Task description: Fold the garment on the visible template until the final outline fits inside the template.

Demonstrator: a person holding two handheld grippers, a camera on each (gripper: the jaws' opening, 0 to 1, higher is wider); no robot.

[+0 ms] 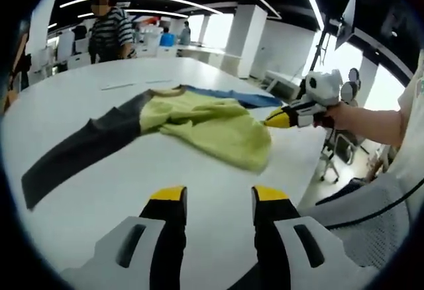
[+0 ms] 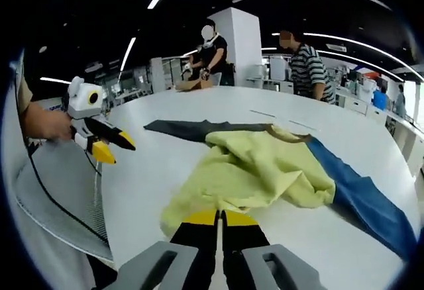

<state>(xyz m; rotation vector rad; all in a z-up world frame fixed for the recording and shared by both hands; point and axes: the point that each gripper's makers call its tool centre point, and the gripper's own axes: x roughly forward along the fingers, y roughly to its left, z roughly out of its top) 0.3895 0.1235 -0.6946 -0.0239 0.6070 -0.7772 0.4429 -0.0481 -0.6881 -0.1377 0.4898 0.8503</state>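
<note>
My left gripper hangs above the bare white table with its jaws wide apart and holding nothing. Right of it the garment lies crumpled in the middle of the table: a grey sleeve goes to the left, the yellow body is bunched, a blue sleeve goes to the right. My right gripper is closed, apparently pinching the near yellow hem. I judge the cloth light, soft and limp; I would take it at hem corners and sleeve ends.
</note>
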